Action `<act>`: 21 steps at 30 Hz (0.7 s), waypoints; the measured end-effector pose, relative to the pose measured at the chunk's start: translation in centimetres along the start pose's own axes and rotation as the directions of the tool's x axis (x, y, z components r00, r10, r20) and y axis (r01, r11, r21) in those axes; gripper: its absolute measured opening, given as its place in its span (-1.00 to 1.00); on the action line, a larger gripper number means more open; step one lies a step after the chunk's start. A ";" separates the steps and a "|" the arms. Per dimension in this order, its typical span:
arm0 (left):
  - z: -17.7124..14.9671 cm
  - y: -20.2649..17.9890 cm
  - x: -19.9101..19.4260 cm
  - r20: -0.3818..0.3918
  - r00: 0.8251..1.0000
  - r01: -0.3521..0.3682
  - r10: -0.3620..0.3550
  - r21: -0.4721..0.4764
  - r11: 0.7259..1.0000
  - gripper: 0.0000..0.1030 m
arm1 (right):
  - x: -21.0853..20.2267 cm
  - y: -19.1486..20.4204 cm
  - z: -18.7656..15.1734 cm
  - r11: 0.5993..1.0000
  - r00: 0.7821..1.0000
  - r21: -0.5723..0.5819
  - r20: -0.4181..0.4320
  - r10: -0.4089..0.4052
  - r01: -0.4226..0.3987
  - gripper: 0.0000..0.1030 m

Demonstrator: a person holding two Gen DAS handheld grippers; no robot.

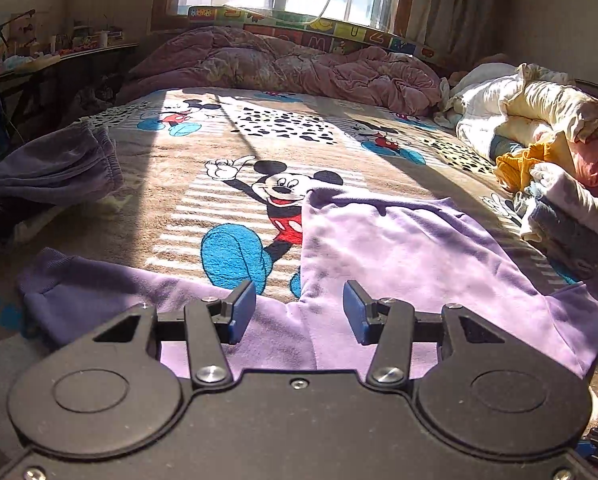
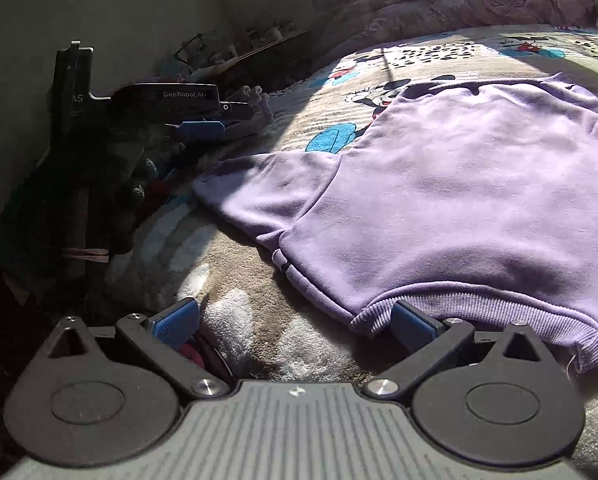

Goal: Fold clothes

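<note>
A light purple sweatshirt [image 1: 399,252] lies flat on the Mickey Mouse blanket [image 1: 227,200], one sleeve [image 1: 99,292] stretched out to the left. My left gripper [image 1: 299,308] hovers open just above the spot where that sleeve joins the body, with nothing pinched between its blue pads. In the right wrist view the same sweatshirt [image 2: 459,184] spreads to the right, its ribbed hem [image 2: 479,316] nearest me. My right gripper [image 2: 295,324] stands wide open at the hem's corner; its right fingertip [image 2: 413,326] sits against the rib and only blanket lies between the jaws. The left gripper [image 2: 219,118] shows at the far left.
Dark purple trousers [image 1: 59,168] lie at the bed's left edge. A heap of mixed clothes [image 1: 551,152] fills the right side. A crumpled pink quilt [image 1: 279,60] lies at the head of the bed under the window. A cluttered desk [image 1: 59,52] stands at the left wall.
</note>
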State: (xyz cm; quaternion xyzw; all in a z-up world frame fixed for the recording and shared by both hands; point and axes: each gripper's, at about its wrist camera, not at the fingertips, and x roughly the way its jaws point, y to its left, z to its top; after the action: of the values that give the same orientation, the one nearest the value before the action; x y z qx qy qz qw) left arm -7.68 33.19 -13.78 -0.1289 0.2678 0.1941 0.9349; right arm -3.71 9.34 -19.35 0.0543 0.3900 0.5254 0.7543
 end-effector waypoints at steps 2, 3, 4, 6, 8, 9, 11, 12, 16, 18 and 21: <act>0.9 -2.4 -0.7 0.006 0.999 0.044 -0.044 0.014 0.999 0.01 | -2.6 -2.7 0.4 0.993 0.998 0.111 0.051 -0.037 0.031 0.99; 1.4 -3.7 -1.2 0.015 0.997 0.070 -0.071 0.023 0.997 0.12 | -3.9 -4.0 0.5 0.986 0.995 0.161 0.082 -0.057 0.043 0.99; 2.1 -5.0 -2.0 0.032 0.995 0.097 -0.098 0.036 0.995 0.28 | -5.2 -5.3 0.7 0.976 0.990 0.209 0.114 -0.079 0.054 0.99; 3.4 -7.7 -3.4 0.063 0.988 0.137 -0.142 0.082 0.987 0.39 | -7.9 -7.9 0.5 0.954 0.975 0.294 0.186 -0.120 0.061 0.99; 4.3 -10.3 -4.9 0.100 0.979 0.164 -0.177 0.130 0.978 0.44 | -10.6 -10.5 0.1 0.926 0.954 0.372 0.254 -0.162 0.059 0.99; 4.5 -11.6 -5.5 0.116 0.973 0.181 -0.198 0.144 0.973 0.47 | -11.6 -11.8 -0.3 0.911 0.942 0.408 0.281 -0.186 0.059 0.99; 4.4 -13.9 -5.9 0.127 0.963 0.216 -0.237 0.159 0.963 0.47 | -13.5 -14.4 -1.3 0.876 0.915 0.479 0.326 -0.238 0.058 0.99; 4.0 -15.2 -5.7 0.121 0.959 0.232 -0.254 0.173 0.957 0.47 | -14.4 -15.6 -1.8 0.856 0.901 0.515 0.347 -0.261 0.049 0.99; 0.2 -20.0 -2.8 0.042 0.964 0.246 -0.262 0.232 0.941 0.45 | -17.0 -19.8 -4.2 0.782 0.842 0.623 0.416 -0.342 0.009 0.99; -2.4 -22.2 -0.6 -0.007 0.969 0.240 -0.247 0.275 0.931 0.41 | -17.7 -21.6 -5.2 0.748 0.820 0.664 0.431 -0.377 -0.005 0.99; -6.2 -25.0 2.1 -0.046 0.973 0.227 -0.224 0.323 0.919 0.20 | -18.0 -23.9 -6.4 0.685 0.796 0.728 0.429 -0.427 -0.025 0.99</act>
State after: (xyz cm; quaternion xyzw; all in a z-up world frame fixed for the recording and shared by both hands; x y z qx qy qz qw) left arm 1.97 9.35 -16.63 -0.0033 0.2835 0.0377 0.9582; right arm 7.56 -18.36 -25.94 0.4449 0.3198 0.2047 0.8111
